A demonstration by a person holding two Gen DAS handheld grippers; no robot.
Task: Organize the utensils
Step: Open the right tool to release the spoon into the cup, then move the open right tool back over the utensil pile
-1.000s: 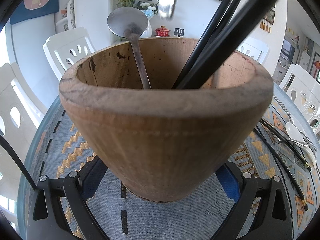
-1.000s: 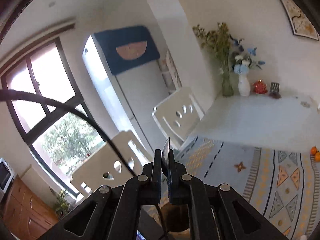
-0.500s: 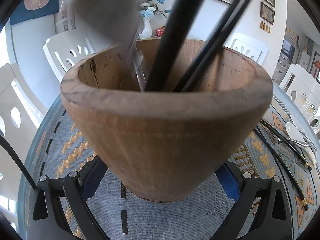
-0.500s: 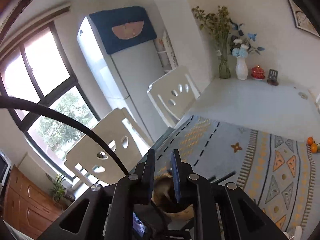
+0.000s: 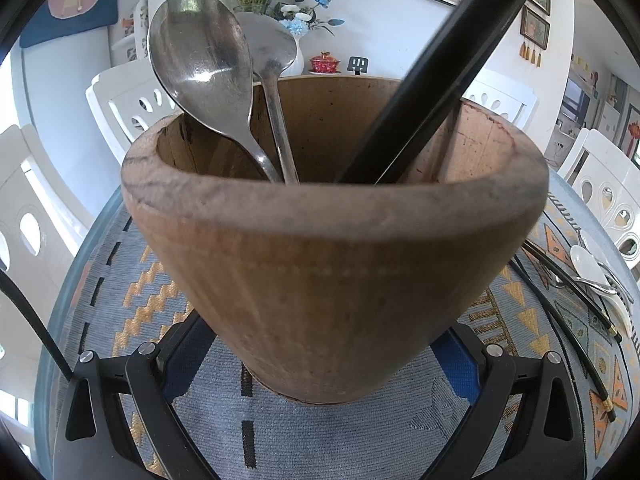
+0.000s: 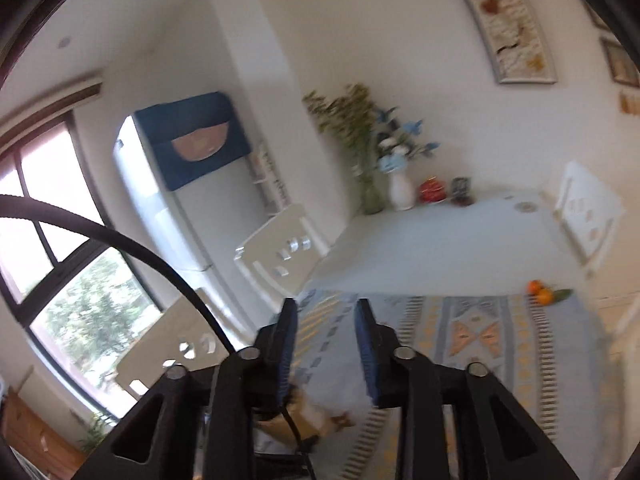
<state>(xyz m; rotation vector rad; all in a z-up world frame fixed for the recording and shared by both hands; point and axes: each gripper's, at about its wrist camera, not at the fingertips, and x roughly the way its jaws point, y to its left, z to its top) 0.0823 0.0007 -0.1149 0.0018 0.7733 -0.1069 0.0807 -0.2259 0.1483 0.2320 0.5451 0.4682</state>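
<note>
My left gripper (image 5: 320,364) clamps the tapered wooden holder (image 5: 332,264), which stands upright on the woven mat (image 5: 360,440) covering the surface. My right gripper (image 6: 326,344), jaws just opening, is empty. Remaining chopsticks (image 5: 560,300) and spoons (image 5: 592,268) lie flat to the right, nearer it.

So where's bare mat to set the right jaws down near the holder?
Bare mat lies in front of the wooden holder and to its left. It is crowded at right: black chopsticks and a white spoon lie there. The far tabletop is mostly bare.
</note>
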